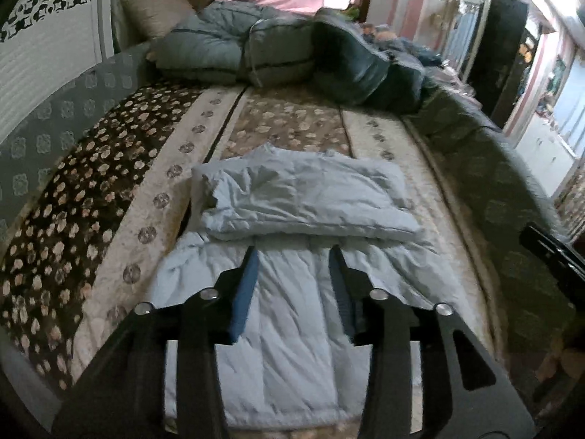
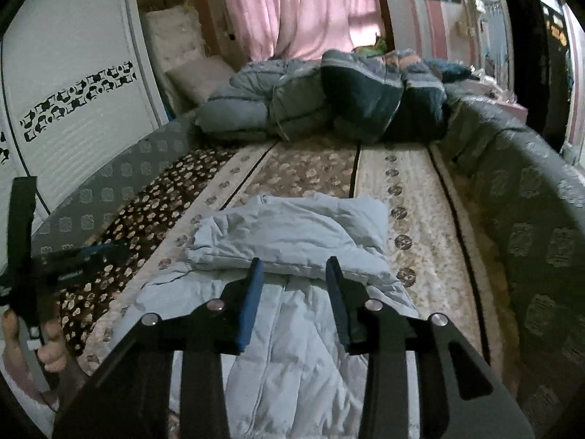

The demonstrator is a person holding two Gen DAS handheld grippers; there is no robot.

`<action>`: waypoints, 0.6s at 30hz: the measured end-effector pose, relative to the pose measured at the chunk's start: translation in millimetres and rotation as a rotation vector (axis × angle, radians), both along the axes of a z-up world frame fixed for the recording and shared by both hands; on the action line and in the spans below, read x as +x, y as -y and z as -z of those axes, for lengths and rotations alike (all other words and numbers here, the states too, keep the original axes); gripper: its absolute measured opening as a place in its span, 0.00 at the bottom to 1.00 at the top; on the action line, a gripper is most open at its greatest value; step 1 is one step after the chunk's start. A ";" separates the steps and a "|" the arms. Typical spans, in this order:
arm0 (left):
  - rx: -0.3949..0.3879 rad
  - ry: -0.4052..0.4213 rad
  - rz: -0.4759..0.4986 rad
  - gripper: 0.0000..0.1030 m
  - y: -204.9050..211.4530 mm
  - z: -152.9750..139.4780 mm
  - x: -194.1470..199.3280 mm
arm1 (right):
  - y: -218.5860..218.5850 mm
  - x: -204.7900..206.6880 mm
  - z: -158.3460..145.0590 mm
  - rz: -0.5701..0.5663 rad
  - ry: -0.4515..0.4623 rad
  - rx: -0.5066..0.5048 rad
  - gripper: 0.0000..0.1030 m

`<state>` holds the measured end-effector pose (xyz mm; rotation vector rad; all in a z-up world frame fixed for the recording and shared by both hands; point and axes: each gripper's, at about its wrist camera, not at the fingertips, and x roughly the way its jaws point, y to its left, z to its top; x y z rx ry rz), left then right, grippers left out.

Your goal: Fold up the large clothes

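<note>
Two risks stand out. The folded-over far section of the pale blue padded jacket [image 1: 307, 190] lies loose on the near section; puffy filling could spring it open if nothing presses it flat. At the fold's left end, a dark gap shows where layers sit uneven, so a further fold could come out skewed.

Left gripper [image 1: 294, 292]: jaws spread, nothing between them, held above the jacket's near section. Right gripper [image 2: 294, 300]: jaws likewise spread and empty, above the same garment. Neither appears to touch the cloth.

The jacket lies on the patterned bedspread [image 1: 91, 201], near edge of the bed, roughly central. It looks quilted, crumpled, with a centre seam running lengthwise.
</note>
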<state>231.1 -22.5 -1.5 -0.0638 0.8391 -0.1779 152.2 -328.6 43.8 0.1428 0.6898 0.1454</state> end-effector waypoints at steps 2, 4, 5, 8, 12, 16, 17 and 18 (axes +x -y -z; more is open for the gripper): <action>0.007 0.032 -0.009 0.73 -4.9 -12.5 -28.9 | -2.0 -15.9 -8.9 0.006 0.003 0.023 0.54; 0.023 0.082 -0.010 0.84 -6.1 -21.4 -54.5 | -4.3 -32.1 -13.2 0.000 -0.001 0.030 0.55; 0.048 0.103 -0.009 0.85 -4.8 -24.3 -67.7 | -6.3 -40.9 -13.3 0.009 -0.005 0.017 0.55; 0.047 0.105 0.007 0.85 -5.4 -24.6 -94.5 | -9.7 -63.8 -5.3 0.025 -0.036 0.024 0.55; 0.025 0.083 0.027 0.89 -8.6 -9.0 -119.4 | -13.9 -98.3 14.9 0.037 -0.061 0.049 0.55; 0.032 0.079 0.033 0.90 -15.1 15.2 -130.7 | -11.8 -123.1 39.2 0.056 -0.062 0.057 0.55; 0.032 0.078 0.028 0.93 -16.9 24.1 -131.8 | -10.4 -125.3 46.0 0.067 -0.065 0.052 0.55; 0.043 0.070 0.016 0.95 -20.5 36.1 -130.3 | -9.5 -127.5 51.3 0.076 -0.069 0.051 0.55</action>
